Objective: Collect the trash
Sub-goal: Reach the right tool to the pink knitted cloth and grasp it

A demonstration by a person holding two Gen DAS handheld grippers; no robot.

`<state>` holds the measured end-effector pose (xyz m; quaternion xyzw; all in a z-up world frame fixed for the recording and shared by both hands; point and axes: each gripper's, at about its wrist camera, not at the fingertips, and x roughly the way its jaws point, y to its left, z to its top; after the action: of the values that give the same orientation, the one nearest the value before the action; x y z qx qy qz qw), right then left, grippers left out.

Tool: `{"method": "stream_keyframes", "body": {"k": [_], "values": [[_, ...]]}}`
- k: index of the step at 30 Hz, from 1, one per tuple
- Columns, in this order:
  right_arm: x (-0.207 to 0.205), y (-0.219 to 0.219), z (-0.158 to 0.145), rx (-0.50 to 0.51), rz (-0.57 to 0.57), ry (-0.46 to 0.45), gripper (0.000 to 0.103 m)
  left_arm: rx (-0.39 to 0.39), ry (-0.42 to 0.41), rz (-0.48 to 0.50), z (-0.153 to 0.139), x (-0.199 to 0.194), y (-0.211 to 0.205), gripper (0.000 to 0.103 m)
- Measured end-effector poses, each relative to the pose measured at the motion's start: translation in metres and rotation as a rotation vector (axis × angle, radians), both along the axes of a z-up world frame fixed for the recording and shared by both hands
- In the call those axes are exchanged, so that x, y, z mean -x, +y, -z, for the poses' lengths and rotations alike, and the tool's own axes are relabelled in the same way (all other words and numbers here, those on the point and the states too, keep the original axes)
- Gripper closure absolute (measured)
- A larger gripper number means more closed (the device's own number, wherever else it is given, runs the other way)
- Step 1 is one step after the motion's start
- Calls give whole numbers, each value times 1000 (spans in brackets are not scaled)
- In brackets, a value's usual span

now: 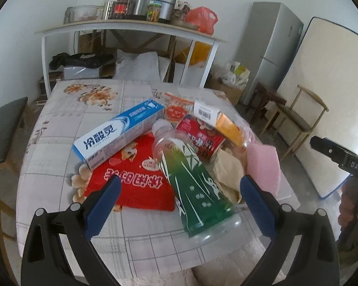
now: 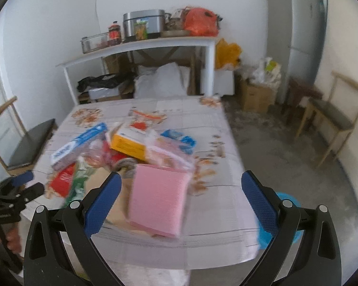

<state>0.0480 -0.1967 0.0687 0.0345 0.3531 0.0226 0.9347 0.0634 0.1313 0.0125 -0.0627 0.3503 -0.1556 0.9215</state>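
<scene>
Hovering over trash pile near table's (image 1: pixel 59 128) front edge, nothing picked yet. Left gripper (image 1: pixel 179 195) spread wide, straddling green-label plastic bottle (image 1: pixel 193 186) lying on its side; judged next move: lower, pinch bottle body. Right gripper (image 2: pixel 181 195) likewise spread, empty, above pink sponge (image 2: pixel 157 202) at front edge. Pile tight: toothpaste box (image 1: pixel 121 131) overlaps red wrapper (image 1: pixel 133 181), red can (image 1: pixel 200 138) and brown paper (image 1: pixel 229 171) crowd bottle, orange box (image 2: pixel 128 144) behind sponge. Blue bin (image 2: pixel 284 217), likely, on floor off table's right edge.
</scene>
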Motion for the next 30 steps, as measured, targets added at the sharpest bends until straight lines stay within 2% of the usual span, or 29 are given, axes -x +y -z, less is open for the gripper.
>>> {"method": "stream_keyframes", "body": {"k": [4, 6, 11, 16, 22, 24, 30], "values": [[-14, 9, 11, -76, -18, 81, 8, 19, -7, 10, 2, -7, 5, 6], [-18, 15, 19, -91, -28, 114, 11, 46, -3, 29, 5, -11, 4, 6], [-34, 26, 36, -96, -29, 196, 23, 99, 10, 73, 10, -18, -5, 6], [-50, 22, 44, -76, 19, 236, 25, 92, -23, 137, 7, -23, -22, 6], [-66, 21, 48, -31, 56, 241, 20, 72, -34, 203, 5, -29, -34, 18], [-72, 25, 54, -7, 50, 274, 17, 74, -25, 219, 6, -30, -36, 26], [-76, 37, 66, 68, 45, 291, 15, 84, 15, 245, 11, -37, -41, 46]]}}
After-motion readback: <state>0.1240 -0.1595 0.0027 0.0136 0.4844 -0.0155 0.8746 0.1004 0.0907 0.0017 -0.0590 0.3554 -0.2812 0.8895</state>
